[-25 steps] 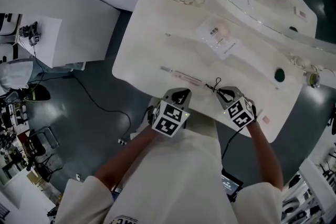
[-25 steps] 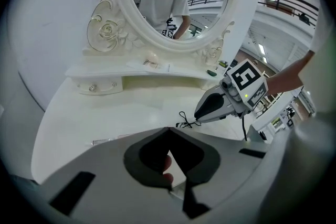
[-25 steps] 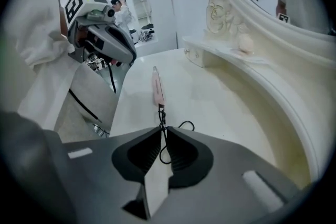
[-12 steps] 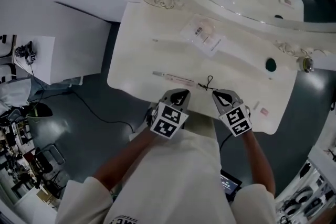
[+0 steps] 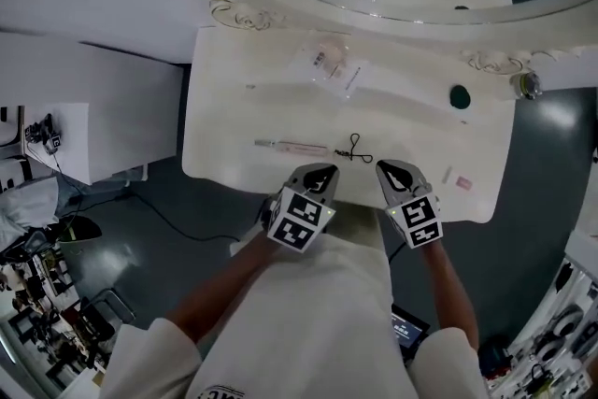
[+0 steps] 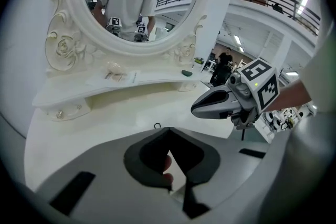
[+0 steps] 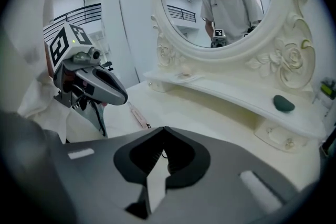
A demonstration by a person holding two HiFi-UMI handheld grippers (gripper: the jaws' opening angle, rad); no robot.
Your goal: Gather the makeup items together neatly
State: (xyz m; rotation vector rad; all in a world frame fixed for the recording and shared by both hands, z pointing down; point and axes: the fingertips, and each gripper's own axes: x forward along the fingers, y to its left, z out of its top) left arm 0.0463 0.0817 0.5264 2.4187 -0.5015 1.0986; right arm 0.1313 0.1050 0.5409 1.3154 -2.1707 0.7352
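Two empty grippers, left (image 5: pixel 317 173) and right (image 5: pixel 393 170), jaws together, hover near the curler (image 5: pixel 354 148) on the table (image 5: pixel 229 112).

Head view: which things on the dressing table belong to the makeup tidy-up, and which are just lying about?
For the job: slim pink pencil, black scissor-like tool, small pink item, clear packet, dark green piece.
Lying about: oval mirror, floor clutter.
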